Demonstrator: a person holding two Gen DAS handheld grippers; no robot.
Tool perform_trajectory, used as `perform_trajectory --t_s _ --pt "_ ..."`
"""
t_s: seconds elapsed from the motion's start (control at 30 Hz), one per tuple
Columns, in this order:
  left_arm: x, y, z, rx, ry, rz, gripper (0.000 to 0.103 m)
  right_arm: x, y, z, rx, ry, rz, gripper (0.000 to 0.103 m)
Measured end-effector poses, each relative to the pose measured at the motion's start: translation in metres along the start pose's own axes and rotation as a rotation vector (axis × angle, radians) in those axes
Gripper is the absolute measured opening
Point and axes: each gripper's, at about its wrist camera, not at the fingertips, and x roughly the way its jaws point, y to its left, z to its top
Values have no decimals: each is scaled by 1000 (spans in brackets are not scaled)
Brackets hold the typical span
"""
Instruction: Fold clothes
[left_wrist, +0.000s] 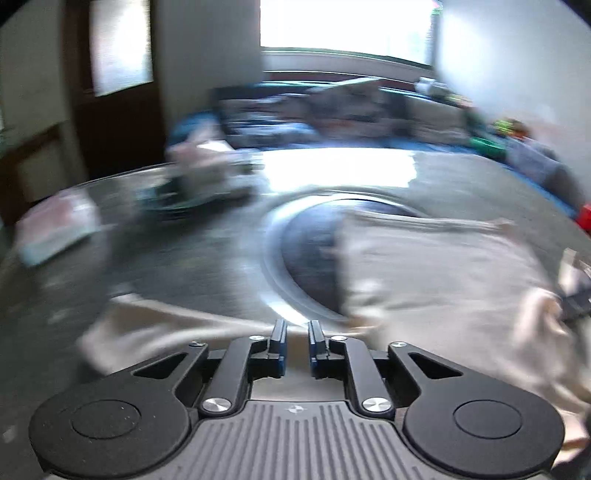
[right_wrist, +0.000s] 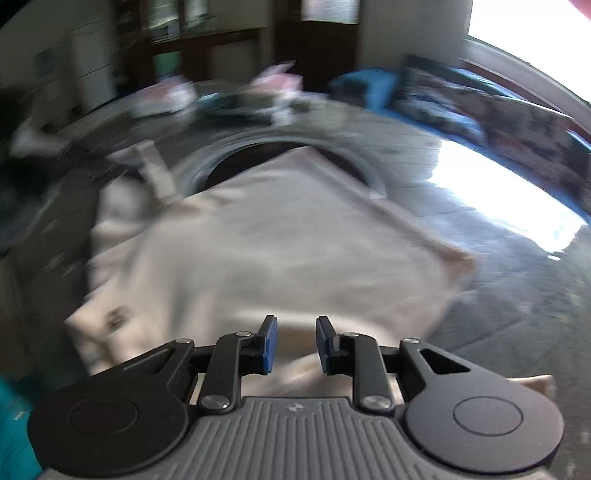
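A cream-white garment (right_wrist: 266, 251) lies spread on a round glass table (right_wrist: 480, 266). In the left wrist view the garment (left_wrist: 436, 273) covers the right half, with an edge running below the fingers. My left gripper (left_wrist: 297, 341) has a narrow gap between its jaws, and the cloth edge lies under or between them; the blur hides whether it is gripped. My right gripper (right_wrist: 296, 343) is open over the garment's near edge and holds nothing. Both views are motion-blurred.
The table (left_wrist: 184, 258) has a metal ring base (left_wrist: 280, 258) showing through the glass. Clutter with pink and white items (left_wrist: 207, 166) sits at the far left edge. A blue sofa with cushions (left_wrist: 332, 110) stands behind. A bright window glares on the glass.
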Motion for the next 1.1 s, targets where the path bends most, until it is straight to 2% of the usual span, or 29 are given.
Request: perform_trajectory --t_s 0.07,0.1,0.23,0.4,0.47,0.6,0.67,0.9,1.1 --pt "8 -13 1 44 -1 -28 30 8 -25 8 60 -12 -58 24" --pt "12 -19 2 67 -2 -39 32 12 -37 12 94 -19 -83 24" --pt "25 -30 1 135 5 -29 32 34 -84 22 215 -28 -180 28" --pt "34 -31 -4 176 1 -28 31 63 -118 24 311 -15 -219 28" --pt "38 -31 -6 184 13 -39 27 72 -123 25 317 -8 -235 28" --pt "40 -31 -10 217 19 -45 14 85 -125 32 325 -17 -239 10" --pt "39 -30 -11 224 18 -39 11 90 -121 39 311 -27 -246 8" --pt "29 -22 -18 207 23 35 9 115 -107 66 276 -55 -237 7" --pt "26 -5 -11 131 45 -4 16 124 -106 84 270 -75 -220 12"
